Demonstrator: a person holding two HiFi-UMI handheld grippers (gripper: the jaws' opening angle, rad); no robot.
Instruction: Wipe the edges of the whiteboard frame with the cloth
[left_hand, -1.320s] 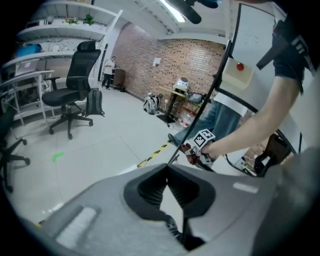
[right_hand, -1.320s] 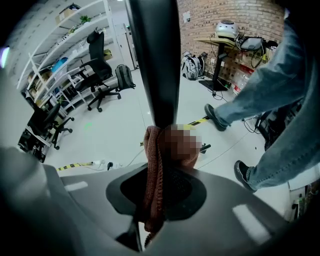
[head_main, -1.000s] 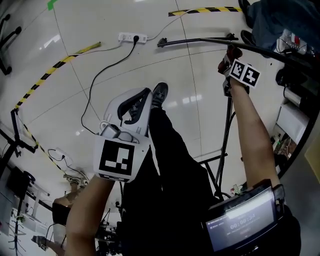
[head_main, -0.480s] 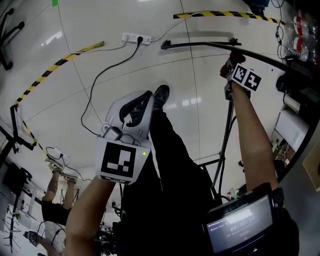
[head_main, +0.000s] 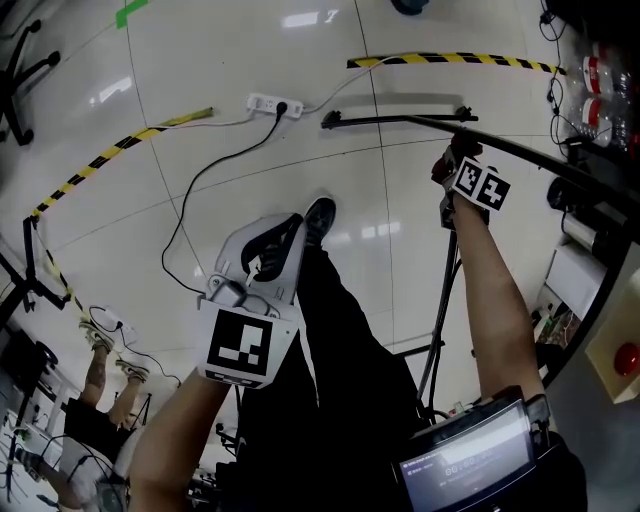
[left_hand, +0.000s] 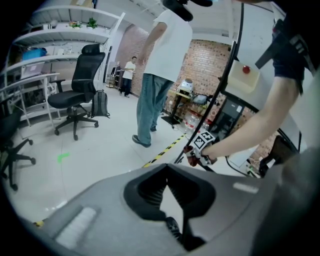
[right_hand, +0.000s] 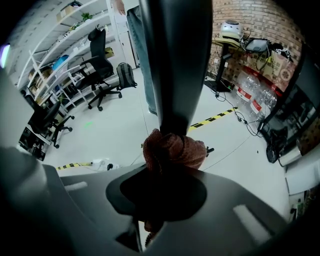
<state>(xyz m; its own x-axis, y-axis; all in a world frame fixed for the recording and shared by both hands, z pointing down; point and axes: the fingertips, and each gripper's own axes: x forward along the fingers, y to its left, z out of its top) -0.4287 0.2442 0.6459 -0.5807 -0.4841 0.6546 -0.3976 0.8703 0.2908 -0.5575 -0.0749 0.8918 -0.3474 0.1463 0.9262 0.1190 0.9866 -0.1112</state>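
Observation:
The whiteboard frame (head_main: 400, 120) is a dark bar that crosses the upper right of the head view. In the right gripper view the frame (right_hand: 175, 60) runs straight up the picture. My right gripper (head_main: 455, 172) is shut on a reddish-brown cloth (head_main: 446, 166) and holds it against the frame's edge. In its own view the cloth (right_hand: 175, 150) is bunched around the bar at the jaw tips (right_hand: 167, 170). My left gripper (head_main: 278, 228) hangs over my legs, away from the board. Its jaws (left_hand: 172, 195) stand slightly apart with nothing between them.
A power strip (head_main: 272, 103) with a black cable lies on the glossy floor beside yellow-black tape (head_main: 100, 160). My shoe (head_main: 318, 212) and dark trouser legs are below. A person (left_hand: 160, 75) stands past the board, with office chairs (left_hand: 77, 95) and shelves behind.
Both grippers have kept their places. The head view has shifted slightly, and a bystander at the lower left edge has moved.

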